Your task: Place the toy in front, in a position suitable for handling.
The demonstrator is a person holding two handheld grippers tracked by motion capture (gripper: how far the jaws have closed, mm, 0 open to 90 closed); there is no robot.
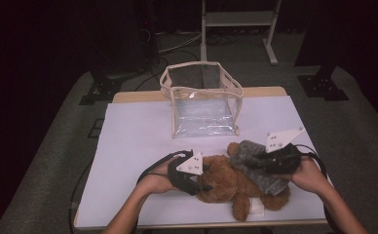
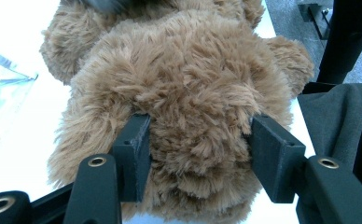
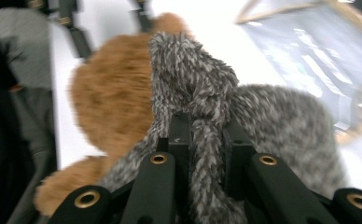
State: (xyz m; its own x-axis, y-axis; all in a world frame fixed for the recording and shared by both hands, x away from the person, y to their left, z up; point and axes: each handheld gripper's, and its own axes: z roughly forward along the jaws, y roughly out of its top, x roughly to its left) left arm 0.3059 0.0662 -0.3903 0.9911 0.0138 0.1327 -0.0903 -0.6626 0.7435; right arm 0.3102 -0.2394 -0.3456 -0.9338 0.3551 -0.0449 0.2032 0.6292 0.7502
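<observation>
My left claw [image 2: 195, 156]: jaws pressed into the brown teddy bear [image 1: 228, 183], clamping its fur.
My right claw [image 3: 202, 140]: pinched tight on the grey fuzzy garment [image 3: 281, 130].
Bear: lay on the white table [image 1: 133, 146], before the clear bag [image 1: 201, 100].

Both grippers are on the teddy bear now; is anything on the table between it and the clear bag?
Nothing visible. Bare white tabletop lies between the teddy bear and the clear bag, whose top stands open.
</observation>
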